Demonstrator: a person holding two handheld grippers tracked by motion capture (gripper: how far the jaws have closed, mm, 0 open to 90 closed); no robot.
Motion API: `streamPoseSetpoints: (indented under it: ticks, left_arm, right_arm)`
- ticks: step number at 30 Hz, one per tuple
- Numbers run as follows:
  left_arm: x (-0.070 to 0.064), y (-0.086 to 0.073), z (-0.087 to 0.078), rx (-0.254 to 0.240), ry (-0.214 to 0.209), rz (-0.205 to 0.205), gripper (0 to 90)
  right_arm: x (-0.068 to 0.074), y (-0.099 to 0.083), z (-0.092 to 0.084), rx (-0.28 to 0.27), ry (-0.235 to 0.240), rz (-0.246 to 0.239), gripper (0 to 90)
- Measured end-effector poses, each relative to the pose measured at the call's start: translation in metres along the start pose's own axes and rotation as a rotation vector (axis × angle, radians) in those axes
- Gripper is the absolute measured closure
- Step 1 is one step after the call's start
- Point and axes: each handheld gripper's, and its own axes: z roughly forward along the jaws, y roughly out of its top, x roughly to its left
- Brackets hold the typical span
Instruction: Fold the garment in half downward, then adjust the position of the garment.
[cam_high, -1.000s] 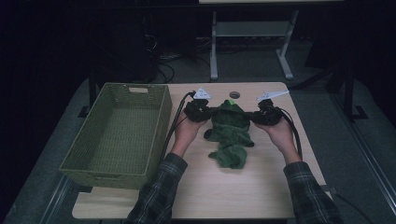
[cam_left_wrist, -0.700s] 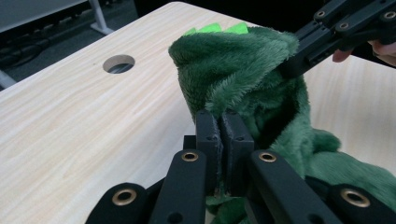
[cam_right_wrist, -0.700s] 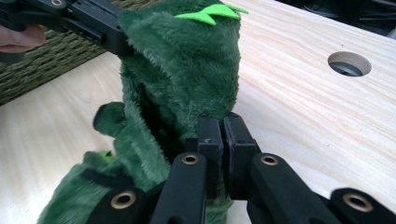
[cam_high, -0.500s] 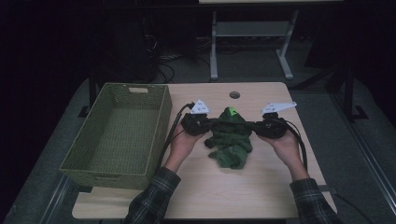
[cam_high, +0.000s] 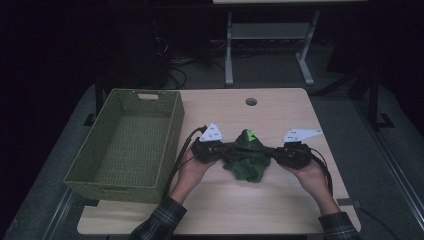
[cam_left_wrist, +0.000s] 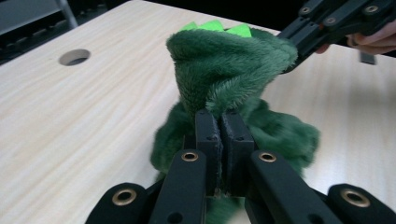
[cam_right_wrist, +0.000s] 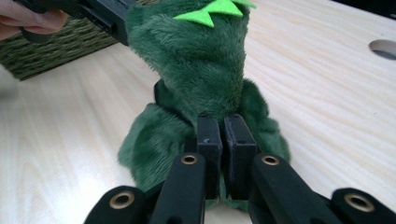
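Note:
A dark green plush garment (cam_high: 247, 159) with bright green spikes lies bunched near the table's front middle, held from both sides. My left gripper (cam_high: 220, 151) is shut on its left edge; in the left gripper view the pads (cam_left_wrist: 219, 135) pinch the green plush garment (cam_left_wrist: 224, 74). On the opposite side my right gripper (cam_high: 276, 155) is shut on the right edge, and in the right gripper view its pads (cam_right_wrist: 224, 137) clamp the plush garment (cam_right_wrist: 196, 70). The cloth rises between the two grippers and its lower part rests on the table.
A green woven basket (cam_high: 172, 125) stands at the table's left, close to my left hand. A round cable hole (cam_high: 251, 101) sits near the far edge. The wooden table (cam_high: 280, 205) ends just behind the forearms.
Both grippers, still shut on the garment, have drawn it toward the person along the table. The garment now lies nearer the front edge.

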Motion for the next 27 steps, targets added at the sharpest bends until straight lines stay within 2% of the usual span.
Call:
streamPoseSetpoints:
  ticks: [7,9,12,16,19,21,27]
  left_arm:
    - [-0.019,-0.013,0.005,0.014,-0.043,0.023,86.8]
    - [-0.022,-0.018,0.008,0.023,-0.046,0.030,86.8]
    - [-0.025,-0.025,0.010,0.042,-0.058,0.028,86.8]
    - [-0.026,-0.033,0.010,0.052,-0.080,0.014,86.8]
    - [-0.027,-0.038,0.010,0.064,-0.087,0.021,86.8]
    - [-0.028,-0.041,0.010,0.070,-0.092,0.021,86.8]
    - [-0.029,-0.050,0.009,0.091,-0.115,0.030,86.7]
  right_arm:
    - [0.010,-0.016,-0.006,0.018,0.011,-0.013,85.8]
    - [0.013,-0.021,-0.008,0.001,0.008,-0.019,85.7]
    - [0.014,-0.026,-0.007,0.022,0.022,-0.014,85.8]
    - [0.018,-0.035,-0.006,0.023,0.031,-0.007,85.2]
    - [0.021,-0.039,-0.004,0.046,0.040,-0.009,82.5]
    - [0.025,-0.041,-0.005,0.036,0.049,-0.013,82.3]
    - [0.032,-0.048,-0.006,0.065,0.070,-0.015,74.5]
